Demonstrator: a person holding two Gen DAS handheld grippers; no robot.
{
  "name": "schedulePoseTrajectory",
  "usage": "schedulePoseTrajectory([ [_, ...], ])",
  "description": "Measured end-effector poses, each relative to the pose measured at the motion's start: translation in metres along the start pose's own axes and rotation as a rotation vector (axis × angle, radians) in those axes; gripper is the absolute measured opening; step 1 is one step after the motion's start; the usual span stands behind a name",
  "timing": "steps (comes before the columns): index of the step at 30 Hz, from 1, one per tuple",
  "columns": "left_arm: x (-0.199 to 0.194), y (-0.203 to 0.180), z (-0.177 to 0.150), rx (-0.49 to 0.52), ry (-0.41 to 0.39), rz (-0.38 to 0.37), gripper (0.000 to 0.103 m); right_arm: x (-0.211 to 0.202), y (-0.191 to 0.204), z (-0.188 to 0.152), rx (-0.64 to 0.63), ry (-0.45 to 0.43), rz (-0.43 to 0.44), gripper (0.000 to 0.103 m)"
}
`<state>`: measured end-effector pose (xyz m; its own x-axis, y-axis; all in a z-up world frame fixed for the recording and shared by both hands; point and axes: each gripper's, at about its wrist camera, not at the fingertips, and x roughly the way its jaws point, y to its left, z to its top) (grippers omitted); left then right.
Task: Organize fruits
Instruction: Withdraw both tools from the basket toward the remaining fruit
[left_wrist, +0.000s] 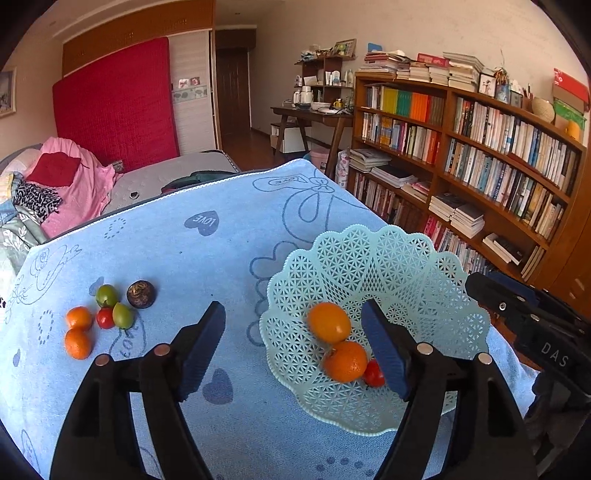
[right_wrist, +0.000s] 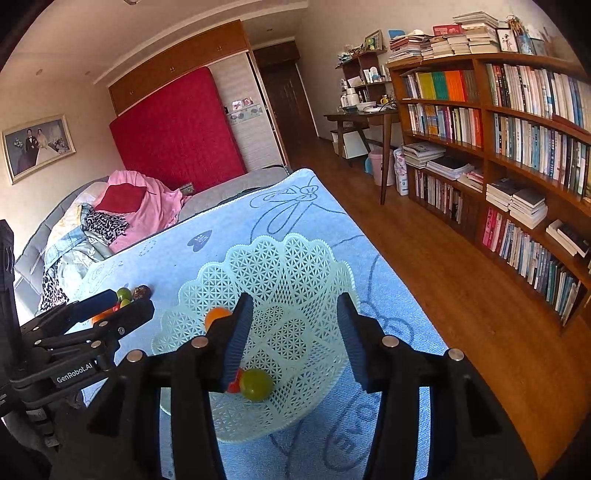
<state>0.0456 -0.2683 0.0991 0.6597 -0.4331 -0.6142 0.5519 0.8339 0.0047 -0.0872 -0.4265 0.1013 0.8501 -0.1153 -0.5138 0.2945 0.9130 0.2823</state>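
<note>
Two oranges (left_wrist: 328, 322) (left_wrist: 345, 361) are seen in the pale green lattice basket (left_wrist: 424, 266), one touching the other, with a small red tomato (left_wrist: 373, 373) against the nearer orange. A green fruit (right_wrist: 256, 384) is also found in the basket in the right wrist view, beside a scrap of red at the left pad. The left gripper (left_wrist: 293, 345) is held with its jaws wide apart and empty: one finger is placed over the basket just right of the oranges, the other over the blue towel (left_wrist: 184, 258) outside the rim. The right gripper (right_wrist: 295, 332) is kept partly open above the basket, nothing pressed between its pads; the green fruit is seen low, just beside its left finger. Well apart on the towel, to the left, are grouped two more oranges (left_wrist: 78, 317) (left_wrist: 77, 344), two green fruits (left_wrist: 106, 295) (left_wrist: 122, 315), a red tomato (left_wrist: 105, 318) and a dark round fruit (left_wrist: 140, 294)
</note>
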Motion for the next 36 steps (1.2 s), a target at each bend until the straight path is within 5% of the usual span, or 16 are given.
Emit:
schedulePoseTrajectory([
  [8,-0.009,0.015,-0.002,-0.028,-0.017,0.035,0.089,-0.006,0.011,0.000,-0.018,-0.010,0.022,0.057],
  [36,-0.031,0.138,-0.032,-0.194,0.017,0.249,0.089,0.001,0.116,-0.025,-0.197,0.055,0.206,0.064],
])
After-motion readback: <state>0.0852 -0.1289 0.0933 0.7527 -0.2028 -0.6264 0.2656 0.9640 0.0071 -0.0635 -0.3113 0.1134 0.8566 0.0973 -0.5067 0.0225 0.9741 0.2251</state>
